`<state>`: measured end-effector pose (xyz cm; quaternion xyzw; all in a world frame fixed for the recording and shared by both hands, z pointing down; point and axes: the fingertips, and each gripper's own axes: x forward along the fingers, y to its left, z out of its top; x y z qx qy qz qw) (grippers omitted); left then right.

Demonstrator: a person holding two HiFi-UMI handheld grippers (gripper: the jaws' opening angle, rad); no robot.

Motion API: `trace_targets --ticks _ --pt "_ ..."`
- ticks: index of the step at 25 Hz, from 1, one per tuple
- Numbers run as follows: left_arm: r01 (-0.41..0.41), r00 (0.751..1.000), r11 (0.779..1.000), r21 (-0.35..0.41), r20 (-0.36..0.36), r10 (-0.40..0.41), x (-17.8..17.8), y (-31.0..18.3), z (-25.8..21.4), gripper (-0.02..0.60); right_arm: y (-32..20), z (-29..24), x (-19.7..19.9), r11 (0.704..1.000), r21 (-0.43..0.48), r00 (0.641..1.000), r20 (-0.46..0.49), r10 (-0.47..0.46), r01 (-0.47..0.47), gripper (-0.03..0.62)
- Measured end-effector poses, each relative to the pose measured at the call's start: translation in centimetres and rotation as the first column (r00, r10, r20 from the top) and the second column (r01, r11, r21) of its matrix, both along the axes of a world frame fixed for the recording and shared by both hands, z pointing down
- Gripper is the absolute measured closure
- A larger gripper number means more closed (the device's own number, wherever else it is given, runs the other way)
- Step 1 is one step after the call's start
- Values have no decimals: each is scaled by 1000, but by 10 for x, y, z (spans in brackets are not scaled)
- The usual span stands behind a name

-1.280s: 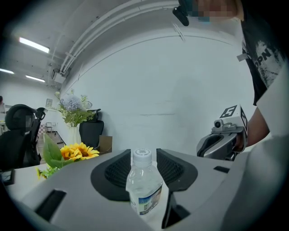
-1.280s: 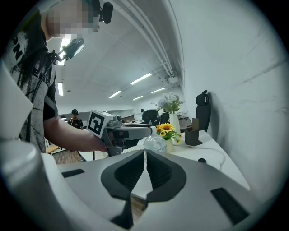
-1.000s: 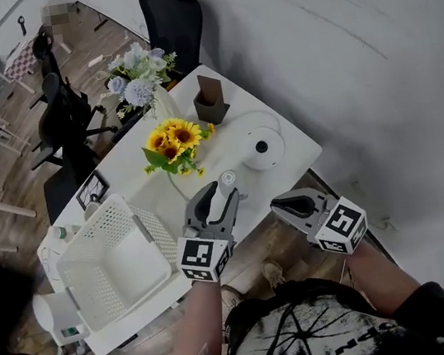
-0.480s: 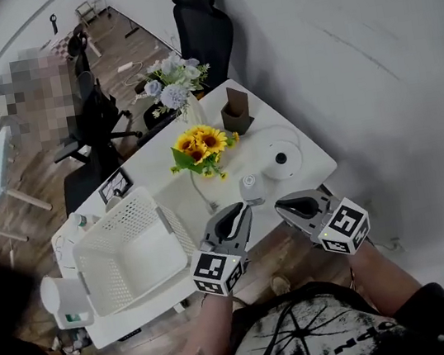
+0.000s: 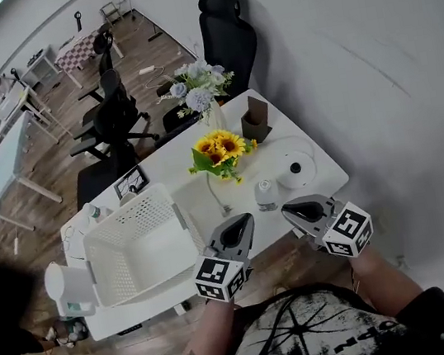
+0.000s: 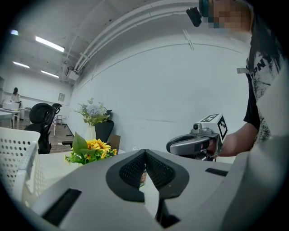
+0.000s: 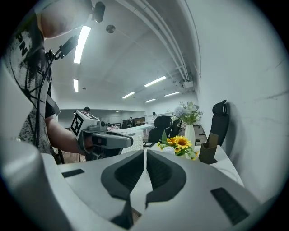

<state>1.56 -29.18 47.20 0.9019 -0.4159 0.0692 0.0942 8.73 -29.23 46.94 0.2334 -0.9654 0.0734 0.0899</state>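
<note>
Left gripper (image 5: 244,222) held over the near edge of the bench (image 5: 172,165), its fingers (image 6: 128,169) clenched tip to tip, with nothing between them. Right gripper (image 5: 290,208) just beside it, fingers (image 7: 128,173) likewise pressed together and empty.

Water bottle (image 5: 266,194) upright on the bench, just beyond both sets of fingertips and roughly between them, touched by neither. Only a sliver of it seen in the left gripper view, behind the closed fingers.

Farther ahead of the fingers, sunflowers (image 5: 222,149). Past those, a brown holder (image 5: 258,118) and a vase of pale flowers (image 5: 199,92). Ahead and to the right of the right fingers, a white round device (image 5: 296,172) with a thin cable looped about it. Well to the left of the left fingers, a white basket (image 5: 136,244) on the same bench.
</note>
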Motion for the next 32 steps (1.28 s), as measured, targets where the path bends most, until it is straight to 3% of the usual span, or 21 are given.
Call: trace_targets --ticks 13,32 --pt "25 1000 999 -22 -14 -25 -18 2 5 571 -5 0 -12 1000 2 1000 6 -22 22 565" --pt "-5 1000 999 -33 13 6 -15 7 14 571 0 9 -16 1000 -1 999 -33 -22 22 565"
